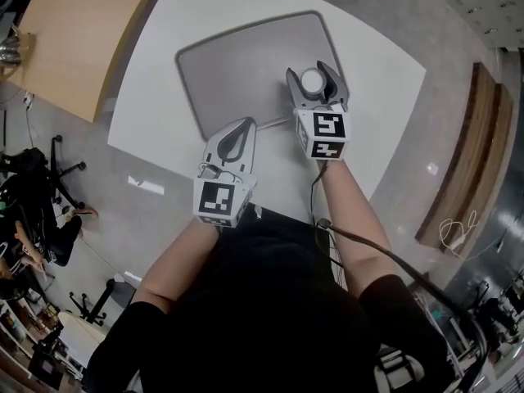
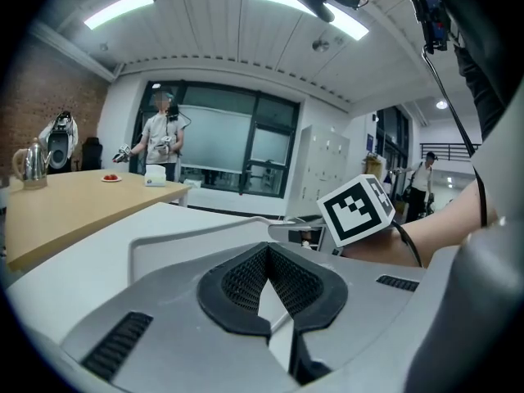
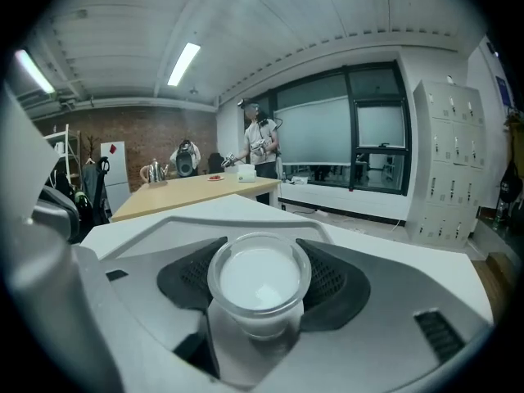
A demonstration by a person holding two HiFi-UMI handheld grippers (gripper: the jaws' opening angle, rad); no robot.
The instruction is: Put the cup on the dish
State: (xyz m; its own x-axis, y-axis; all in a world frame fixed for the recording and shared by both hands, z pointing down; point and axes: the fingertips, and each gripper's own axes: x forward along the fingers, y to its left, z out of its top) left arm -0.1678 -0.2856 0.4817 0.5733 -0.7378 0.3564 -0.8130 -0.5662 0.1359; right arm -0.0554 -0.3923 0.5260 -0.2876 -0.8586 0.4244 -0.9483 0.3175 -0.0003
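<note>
A small translucent white cup sits between the jaws of my right gripper, which is shut on it. In the right gripper view the cup is upright with its round rim towards the camera. It is over the right part of the grey dish, a flat rounded tray on the white table. I cannot tell whether the cup touches the dish. My left gripper is shut and holds nothing, its tip at the dish's near edge. The dish's raised rim shows ahead of the left jaws.
A wooden table stands beyond the white table's left side, with a kettle and small items on it. A person stands far behind it. Chairs and gear lie on the floor at the left.
</note>
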